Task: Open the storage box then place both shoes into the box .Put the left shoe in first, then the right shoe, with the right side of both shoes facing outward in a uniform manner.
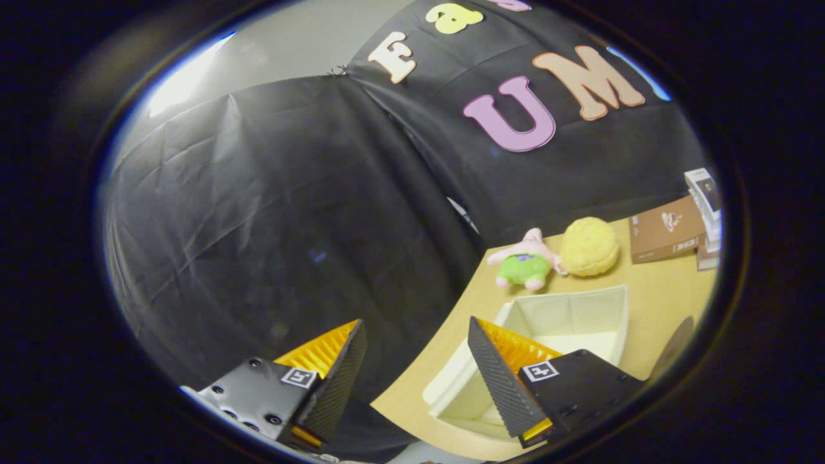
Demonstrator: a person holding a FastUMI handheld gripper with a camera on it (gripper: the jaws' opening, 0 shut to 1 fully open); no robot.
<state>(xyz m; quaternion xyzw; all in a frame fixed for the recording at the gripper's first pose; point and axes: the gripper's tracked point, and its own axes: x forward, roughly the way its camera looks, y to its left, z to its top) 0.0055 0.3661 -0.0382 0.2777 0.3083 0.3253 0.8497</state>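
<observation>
- Light even, fairly dim; bright glare patch high beyond the wall (271,193).
- Table (657,290) well lit, shadows soft.
- Fisheye bends the edges; blue fringing at rim.
- Gripper (416,361) fingers apart, sharp.

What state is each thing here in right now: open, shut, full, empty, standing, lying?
Gripper: open, holding nothing.
Storage box: open on the table, looks empty.
Pink plush toy: lying beyond the box.
Yellow ball: resting beside the toy.
Brown carton: closed, lying flat.
</observation>
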